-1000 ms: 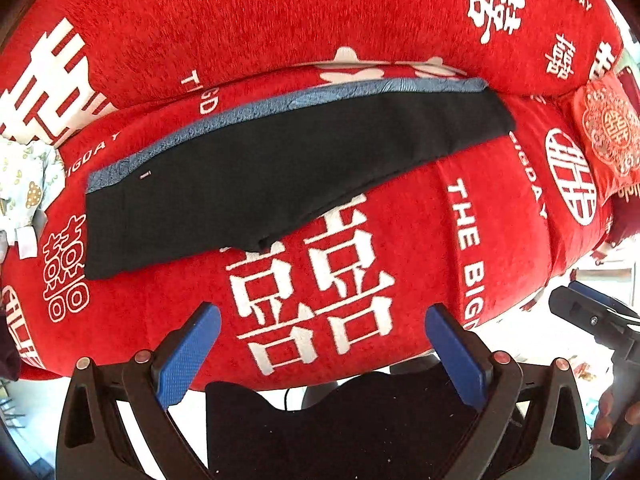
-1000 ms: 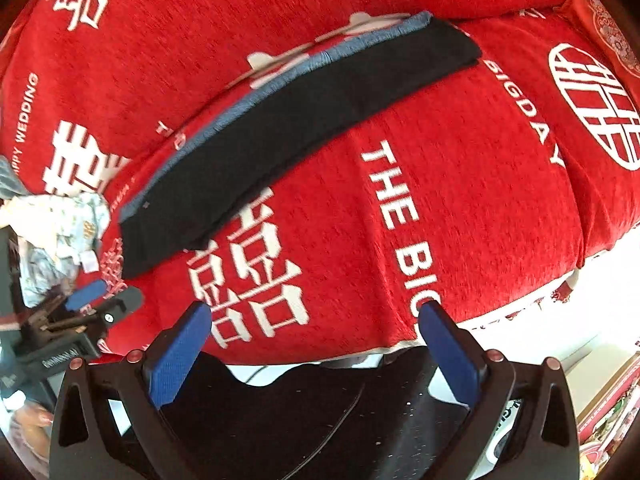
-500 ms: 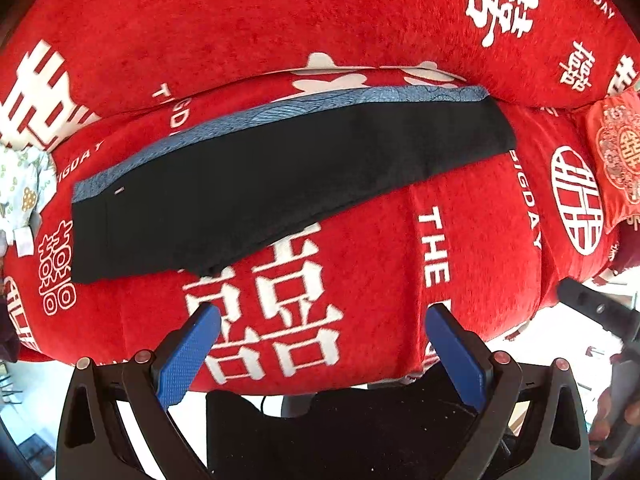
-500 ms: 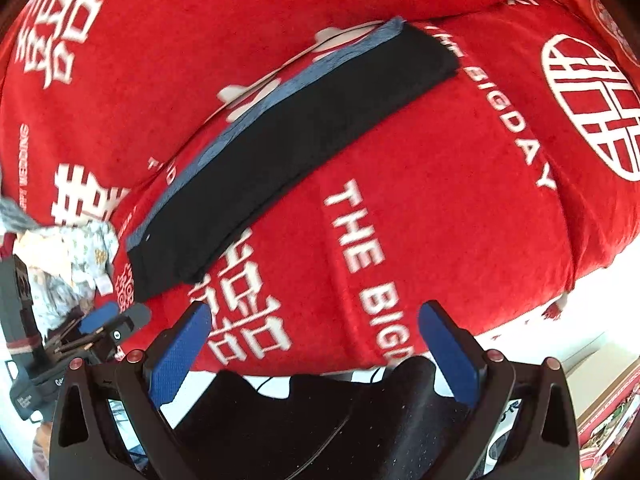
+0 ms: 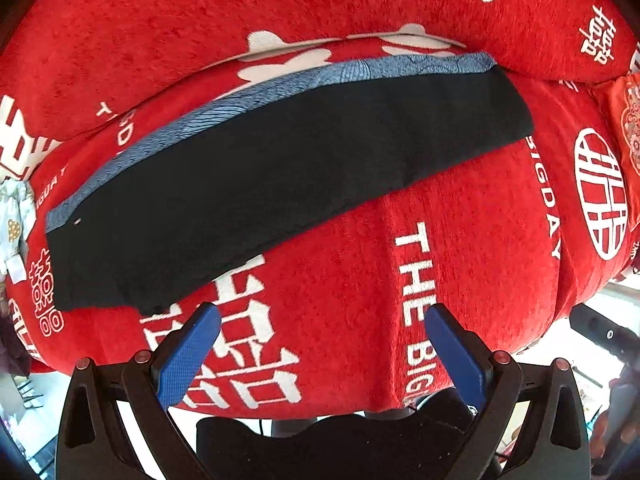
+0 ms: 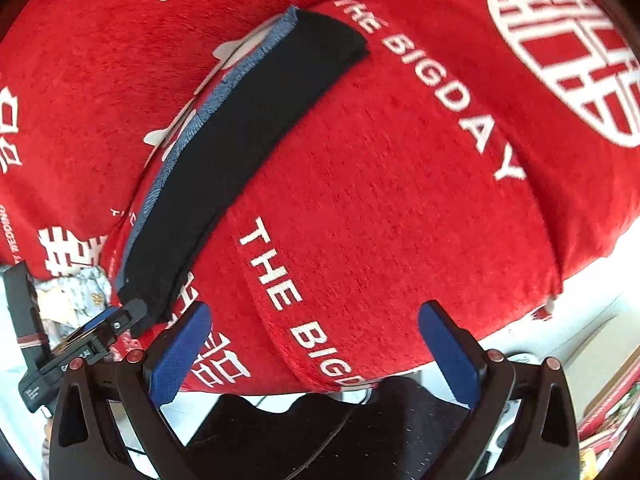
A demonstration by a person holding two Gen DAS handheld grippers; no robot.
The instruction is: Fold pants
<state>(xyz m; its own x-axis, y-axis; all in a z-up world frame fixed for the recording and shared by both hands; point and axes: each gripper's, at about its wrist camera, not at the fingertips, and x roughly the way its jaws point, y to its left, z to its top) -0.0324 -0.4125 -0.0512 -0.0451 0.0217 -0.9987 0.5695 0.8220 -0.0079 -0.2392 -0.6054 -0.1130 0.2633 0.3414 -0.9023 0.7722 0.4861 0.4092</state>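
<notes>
Black pants (image 5: 280, 184) with a blue-grey patterned strip along the far edge lie flat, folded lengthwise, across the red sofa seat (image 5: 460, 240). In the right wrist view the pants (image 6: 248, 152) run diagonally from upper centre to lower left. My left gripper (image 5: 322, 324) is open, its blue pads just short of the pants' near edge, nothing between them. My right gripper (image 6: 314, 322) is open over the seat's white lettering, to the right of the pants. The left gripper's body (image 6: 80, 340) shows at the lower left of the right wrist view, by the pants' left end.
The sofa backrest (image 5: 320, 4) rises behind the pants. A pale patterned cloth (image 5: 14, 216) lies at the seat's left end. A red embroidered cushion (image 5: 628, 112) sits at the right. The seat's front edge drops to a light floor (image 6: 592, 320).
Both grippers have moved closer to the sofa seat. The left now hovers near the pants' front edge; the right view has swung right and nearer. The pants have not moved.
</notes>
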